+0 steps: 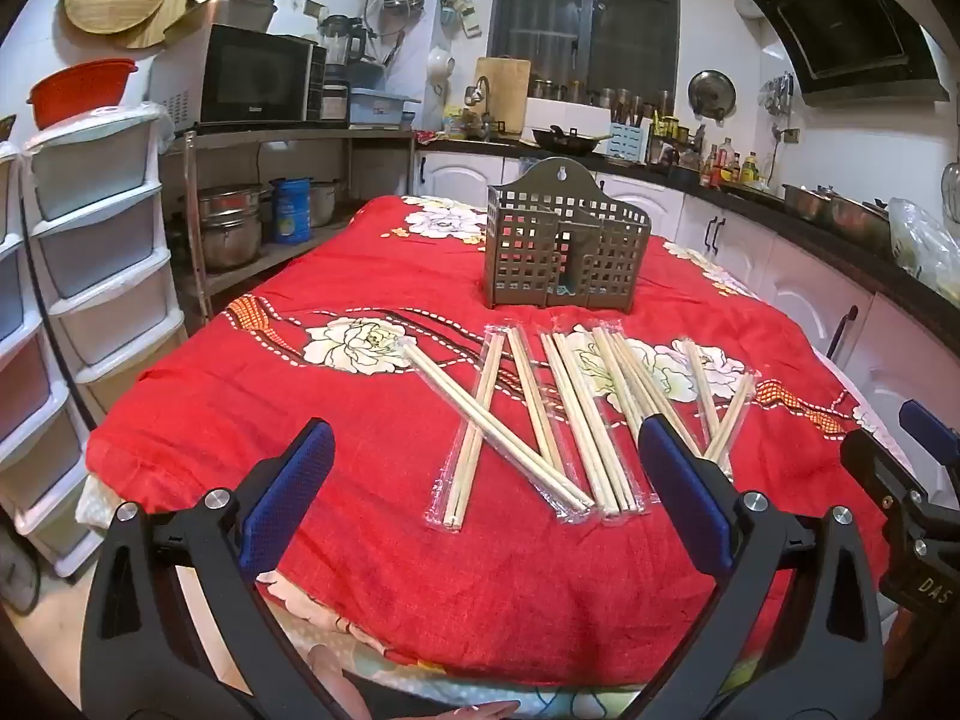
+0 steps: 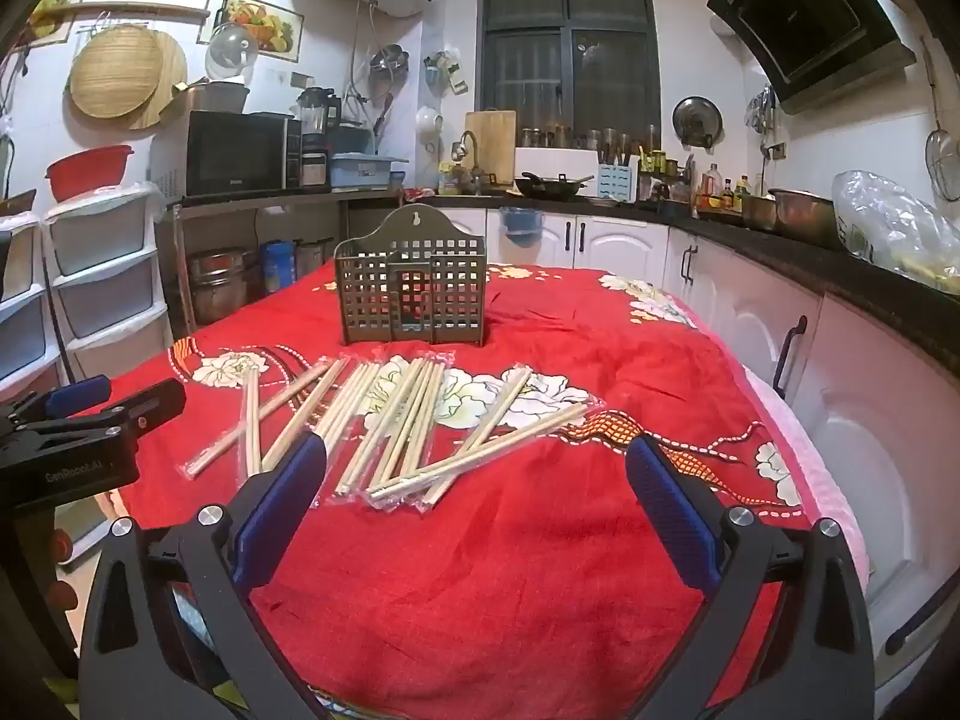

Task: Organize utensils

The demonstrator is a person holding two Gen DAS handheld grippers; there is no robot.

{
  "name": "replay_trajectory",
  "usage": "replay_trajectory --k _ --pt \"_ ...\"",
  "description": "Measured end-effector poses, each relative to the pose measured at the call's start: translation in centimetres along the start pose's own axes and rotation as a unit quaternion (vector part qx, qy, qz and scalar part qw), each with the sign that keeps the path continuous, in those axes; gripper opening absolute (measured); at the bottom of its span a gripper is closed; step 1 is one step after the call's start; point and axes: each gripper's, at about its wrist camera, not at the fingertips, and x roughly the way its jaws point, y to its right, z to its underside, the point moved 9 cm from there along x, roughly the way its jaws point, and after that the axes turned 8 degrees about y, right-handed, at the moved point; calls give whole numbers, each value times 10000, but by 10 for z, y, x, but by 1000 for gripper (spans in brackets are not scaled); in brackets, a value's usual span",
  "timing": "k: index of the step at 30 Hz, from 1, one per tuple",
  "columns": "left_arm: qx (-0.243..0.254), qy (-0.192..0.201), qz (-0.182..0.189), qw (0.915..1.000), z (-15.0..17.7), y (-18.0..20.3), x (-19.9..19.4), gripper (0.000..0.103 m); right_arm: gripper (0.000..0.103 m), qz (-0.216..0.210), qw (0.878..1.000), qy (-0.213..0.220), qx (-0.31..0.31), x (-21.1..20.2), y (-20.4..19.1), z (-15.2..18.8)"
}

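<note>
Several pairs of wooden chopsticks in clear plastic sleeves [image 1: 570,414] lie scattered on the red floral tablecloth [image 1: 360,480]; they also show in the right wrist view [image 2: 408,426]. A grey-brown slotted utensil holder [image 1: 567,243] stands upright behind them, also in the right wrist view [image 2: 413,294]. My left gripper [image 1: 486,450] is open and empty, hovering near the front of the chopsticks. My right gripper [image 2: 477,468] is open and empty, just in front of the pile. The right gripper shows at the right edge of the left wrist view [image 1: 924,480]; the left gripper shows at the left of the right wrist view [image 2: 90,420].
White plastic drawer towers [image 1: 90,276] stand left of the table. A dark counter [image 2: 810,252] with pots, bottles and white cabinets runs along the right and back. A metal shelf [image 1: 270,138] carries a microwave, with pots below.
</note>
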Motion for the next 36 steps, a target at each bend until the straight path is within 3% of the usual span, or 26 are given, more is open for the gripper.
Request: replay_trajectory --k 36 --pt "-24 -36 11 10000 1 0 0 94 97 1 10000 -29 5 1 -1 2"
